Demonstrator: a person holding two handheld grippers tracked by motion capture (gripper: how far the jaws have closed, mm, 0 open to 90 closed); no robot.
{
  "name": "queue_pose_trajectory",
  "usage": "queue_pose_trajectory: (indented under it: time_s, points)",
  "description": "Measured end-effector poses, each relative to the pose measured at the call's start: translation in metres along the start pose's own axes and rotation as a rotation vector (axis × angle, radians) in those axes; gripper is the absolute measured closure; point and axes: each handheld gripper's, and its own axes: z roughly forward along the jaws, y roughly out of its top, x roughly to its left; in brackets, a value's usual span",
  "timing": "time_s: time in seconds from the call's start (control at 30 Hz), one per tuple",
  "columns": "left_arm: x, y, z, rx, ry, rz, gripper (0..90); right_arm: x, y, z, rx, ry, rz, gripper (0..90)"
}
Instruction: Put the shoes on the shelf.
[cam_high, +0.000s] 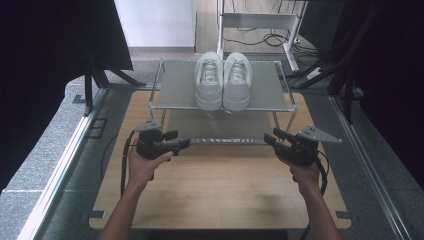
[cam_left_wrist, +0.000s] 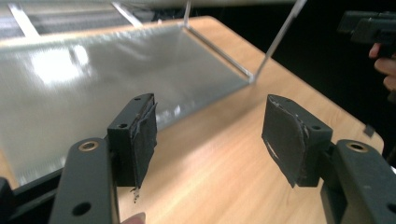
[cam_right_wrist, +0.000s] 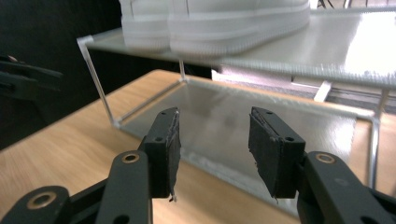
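Observation:
A pair of white sneakers (cam_high: 222, 80) stands side by side on the top shelf (cam_high: 175, 92) of a low two-tier metal rack, toes toward me; their soles (cam_right_wrist: 224, 28) show in the right gripper view. My left gripper (cam_high: 182, 143) hovers over the wooden table in front of the rack's left corner, open and empty (cam_left_wrist: 210, 140). My right gripper (cam_high: 270, 138) hangs by the rack's right front corner, also open with nothing between its jaws (cam_right_wrist: 215, 149). Both point inward toward the lower shelf (cam_right_wrist: 224, 126).
The wooden table (cam_high: 215, 190) spreads wide in front of the rack. Aluminium rails (cam_high: 65, 165) run along both sides. Dark curtains flank the area, and a white frame with cables (cam_high: 260, 25) stands behind the rack.

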Motion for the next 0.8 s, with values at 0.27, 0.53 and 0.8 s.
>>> queue_pose_trajectory:
  time_s: [0.27,0.53,0.8]
  points:
    - [0.006,-0.037,-0.007,0.04,0.016,-0.024,35.6,-0.002,-0.048,-0.005,0.09,-0.026,0.0,51.6]
    - [0.014,-0.049,-0.011,0.015,0.012,-0.072,35.7,-0.005,-0.061,-0.005,0.12,-0.038,0.017,51.1]
    - [0.013,-0.054,-0.008,0.01,0.008,-0.093,35.6,-0.018,-0.068,-0.016,0.118,-0.076,0.055,44.5]
